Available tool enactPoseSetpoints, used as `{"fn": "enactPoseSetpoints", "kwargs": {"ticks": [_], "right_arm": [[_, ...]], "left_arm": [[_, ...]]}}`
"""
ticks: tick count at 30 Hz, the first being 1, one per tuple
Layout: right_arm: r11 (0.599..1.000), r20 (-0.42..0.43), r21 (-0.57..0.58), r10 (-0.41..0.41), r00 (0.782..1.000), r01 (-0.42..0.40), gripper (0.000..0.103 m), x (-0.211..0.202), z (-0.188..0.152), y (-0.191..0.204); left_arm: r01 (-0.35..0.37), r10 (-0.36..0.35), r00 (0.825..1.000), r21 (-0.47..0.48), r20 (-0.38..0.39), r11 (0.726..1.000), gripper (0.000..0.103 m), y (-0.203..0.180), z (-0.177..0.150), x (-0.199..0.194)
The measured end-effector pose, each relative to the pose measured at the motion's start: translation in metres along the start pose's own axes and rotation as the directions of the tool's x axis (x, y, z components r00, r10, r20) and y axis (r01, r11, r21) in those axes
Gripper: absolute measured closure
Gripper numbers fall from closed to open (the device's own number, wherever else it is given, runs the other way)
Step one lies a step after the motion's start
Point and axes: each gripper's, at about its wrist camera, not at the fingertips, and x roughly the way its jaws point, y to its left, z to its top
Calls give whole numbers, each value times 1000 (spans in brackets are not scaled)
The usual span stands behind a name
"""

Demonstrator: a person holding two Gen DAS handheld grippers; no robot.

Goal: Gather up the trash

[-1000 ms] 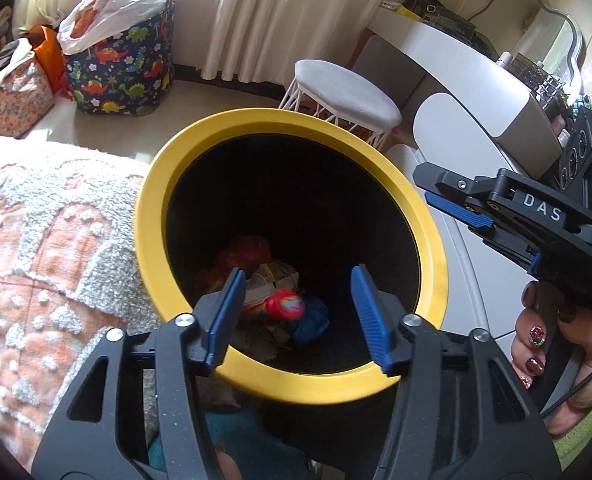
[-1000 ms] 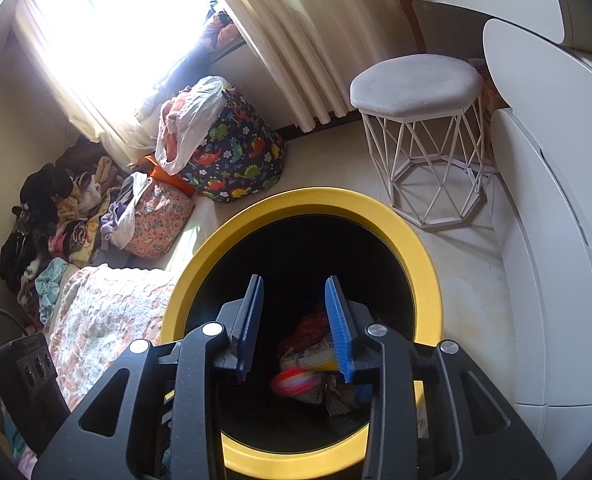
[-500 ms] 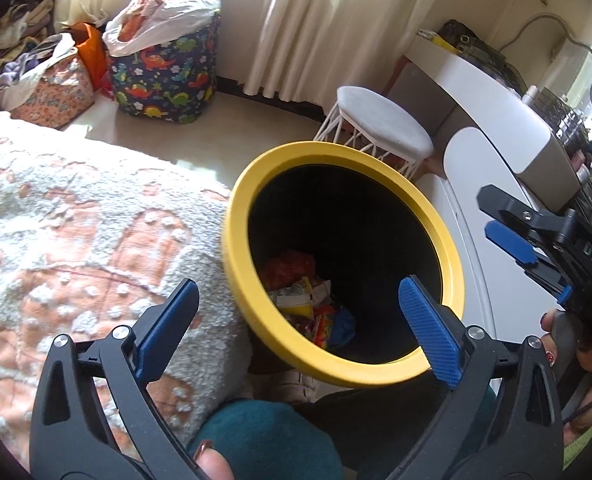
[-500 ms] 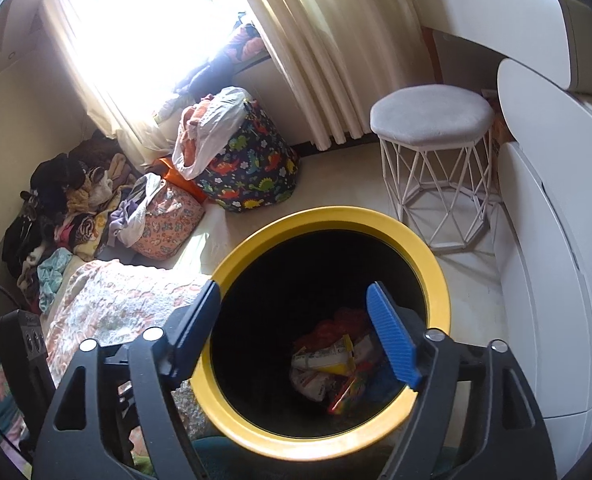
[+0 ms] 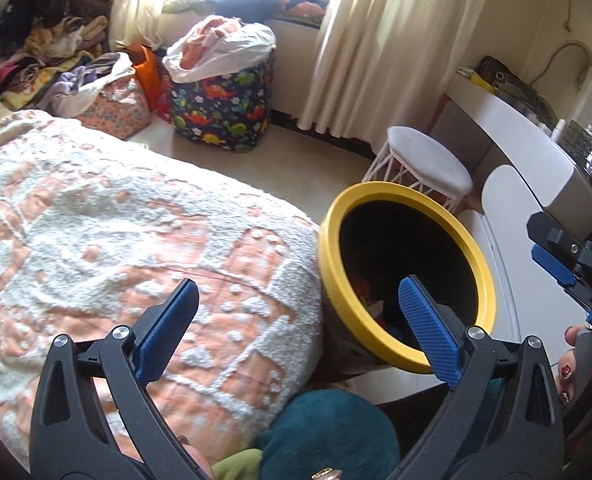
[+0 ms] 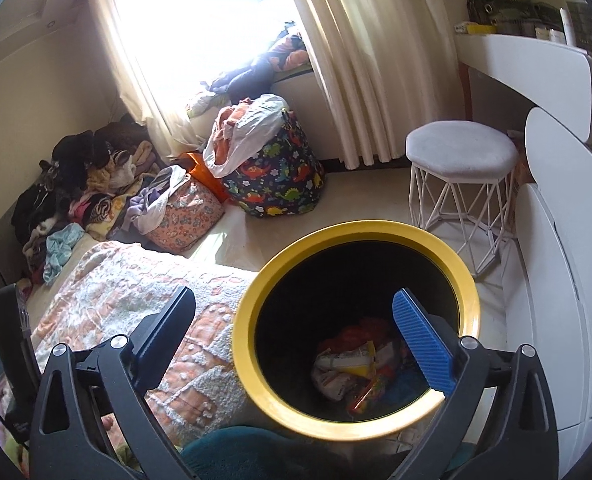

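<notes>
Beside the bed (image 5: 144, 240), the yellow-rimmed bin (image 6: 252, 364) holds wrappers (image 6: 351, 364) while both grippers, left (image 5: 297, 332) and right (image 6: 296, 340), just spread empty fingers, risking tipping its rim.

Bright window (image 6: 200, 12), cream curtains (image 6: 359, 60), pale floor (image 6: 367, 200), white stool (image 6: 461, 152), white vanity (image 6: 535, 52).

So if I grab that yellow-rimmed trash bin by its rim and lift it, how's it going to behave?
The yellow-rimmed trash bin probably lifts easily: only a shallow heap of wrappers lies at its bottom. The thick rim looks rigid, so it should hold its shape, though smooth plastic may slip. It is tall and leans against the bedspread, so a sideways push could tip it.
</notes>
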Motion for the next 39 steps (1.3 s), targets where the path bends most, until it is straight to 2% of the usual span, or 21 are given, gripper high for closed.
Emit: {"fn": "enactPoseSetpoints", "kwargs": {"ticks": [7,13,16,21,24,27,31,39], "right_arm": [[999,20,-53,1,1000,0,7,-16,-17,27],[994,130,-110,42,991,-28,7,-35,-45,54],[987,200,-160,59,978,-27,7,-44,-60,66],[977,323,-213,71,944,0,7,-58,-78,72],[974,366,-227,68,928,19,7,-61,-84,70],[975,372,-222,57,927,29,6,-59,-87,67],[976,371,-216,54,927,30,7,-56,-87,66],[977,376,-212,54,925,29,7,-56,-89,68]], "left_arm": [[-64,65,996,-13,64,998,11,25,-12,-27],[-88,89,988,-19,125,996,11,39,-30,-50],[-118,119,979,-16,165,993,11,45,-40,-62],[-215,212,949,-11,235,977,11,54,-55,-80],[-232,225,938,-4,263,973,11,59,-64,-88],[-243,232,927,2,294,970,11,60,-69,-93],[-246,237,922,-9,306,969,11,62,-68,-96],[-246,236,920,-8,312,969,11,61,-68,-97]]}}
